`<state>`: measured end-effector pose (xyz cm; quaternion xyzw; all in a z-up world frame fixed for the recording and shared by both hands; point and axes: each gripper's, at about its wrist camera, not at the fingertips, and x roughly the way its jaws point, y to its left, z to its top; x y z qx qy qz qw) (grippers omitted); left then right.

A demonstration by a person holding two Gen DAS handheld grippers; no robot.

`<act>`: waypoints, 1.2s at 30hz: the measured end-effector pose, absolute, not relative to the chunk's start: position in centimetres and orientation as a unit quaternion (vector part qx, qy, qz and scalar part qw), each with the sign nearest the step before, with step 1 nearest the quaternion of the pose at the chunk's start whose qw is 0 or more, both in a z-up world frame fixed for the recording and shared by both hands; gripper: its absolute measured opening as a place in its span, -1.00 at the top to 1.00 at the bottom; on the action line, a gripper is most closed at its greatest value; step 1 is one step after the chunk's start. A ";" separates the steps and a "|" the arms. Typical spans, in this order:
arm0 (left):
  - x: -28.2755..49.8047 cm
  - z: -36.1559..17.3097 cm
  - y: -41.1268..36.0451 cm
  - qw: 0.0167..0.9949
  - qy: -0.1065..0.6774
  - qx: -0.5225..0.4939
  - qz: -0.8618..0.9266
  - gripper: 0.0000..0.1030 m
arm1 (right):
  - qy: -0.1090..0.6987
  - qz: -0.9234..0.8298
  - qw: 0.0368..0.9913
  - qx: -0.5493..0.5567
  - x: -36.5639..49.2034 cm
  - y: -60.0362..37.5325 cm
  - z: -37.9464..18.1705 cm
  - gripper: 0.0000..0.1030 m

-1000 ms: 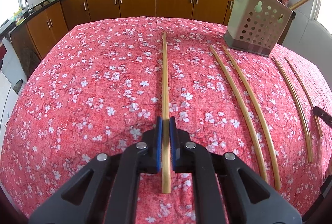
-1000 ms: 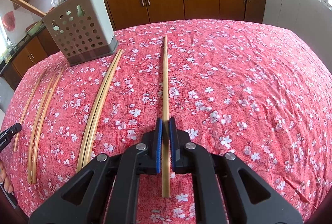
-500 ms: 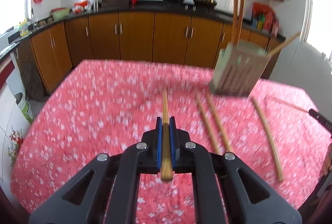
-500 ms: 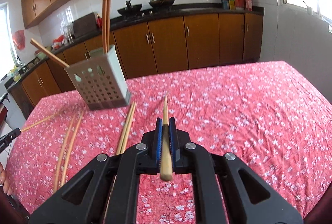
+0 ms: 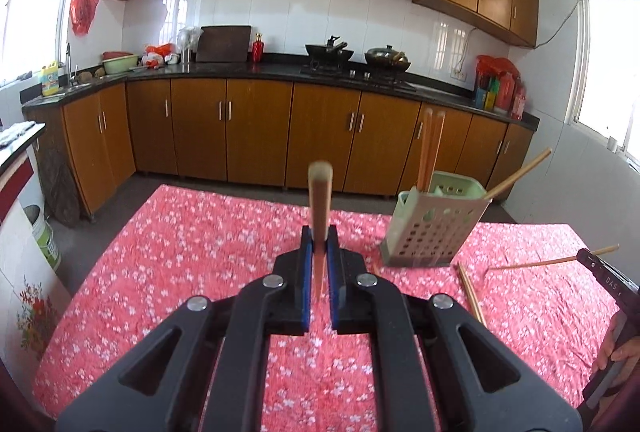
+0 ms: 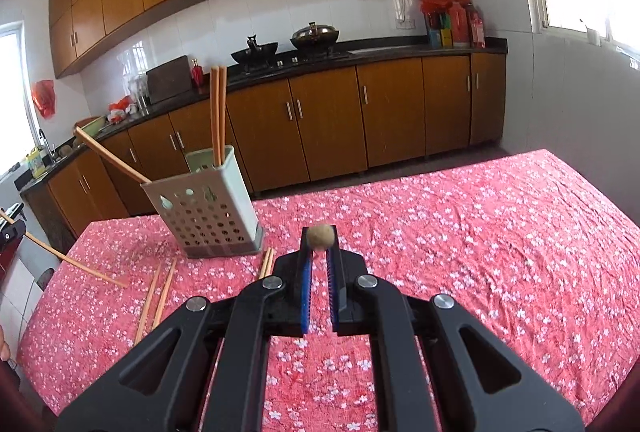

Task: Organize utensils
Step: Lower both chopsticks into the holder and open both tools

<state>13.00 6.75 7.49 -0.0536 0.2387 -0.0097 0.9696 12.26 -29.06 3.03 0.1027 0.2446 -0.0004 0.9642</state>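
My right gripper (image 6: 319, 252) is clamped on a wooden chopstick (image 6: 320, 237) that points almost straight at the lens, so I see little more than its round end between the blue pads (image 6: 305, 286), above the red floral tablecloth (image 6: 460, 252). To the left stands the perforated utensil holder (image 6: 204, 204), tilted in this view, with two chopsticks upright (image 6: 218, 114) in it and one leaning out (image 6: 110, 158) to the left. Loose chopsticks (image 6: 156, 296) lie on the cloth in front of the holder, one more chopstick (image 6: 74, 264) slants in from the left edge, where the tip of my other gripper (image 6: 10, 228) shows, and brown kitchen cabinets (image 6: 320, 124) run along the back.
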 end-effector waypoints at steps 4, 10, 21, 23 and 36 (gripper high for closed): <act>13.2 8.9 6.2 0.972 0.226 -0.057 -0.023 0.85 | 0.221 0.014 0.969 0.106 12.5 -28.6 5.4 0.85; 13.6 11.5 4.3 0.975 0.206 -0.066 -0.059 0.85 | 0.182 0.052 0.975 0.120 12.8 -27.5 9.3 0.85; 15.9 17.6 -0.9 0.982 0.145 -0.061 -0.109 0.85 | 0.071 0.079 0.985 0.136 14.7 -25.0 15.7 0.85; 16.7 18.6 -1.5 0.984 0.129 -0.055 -0.106 0.85 | 0.054 0.073 0.986 0.139 15.2 -24.9 16.1 0.85; 24.2 16.3 -3.0 0.983 0.141 -0.062 -0.099 0.85 | 0.027 0.038 0.987 0.153 20.9 -23.7 13.8 0.85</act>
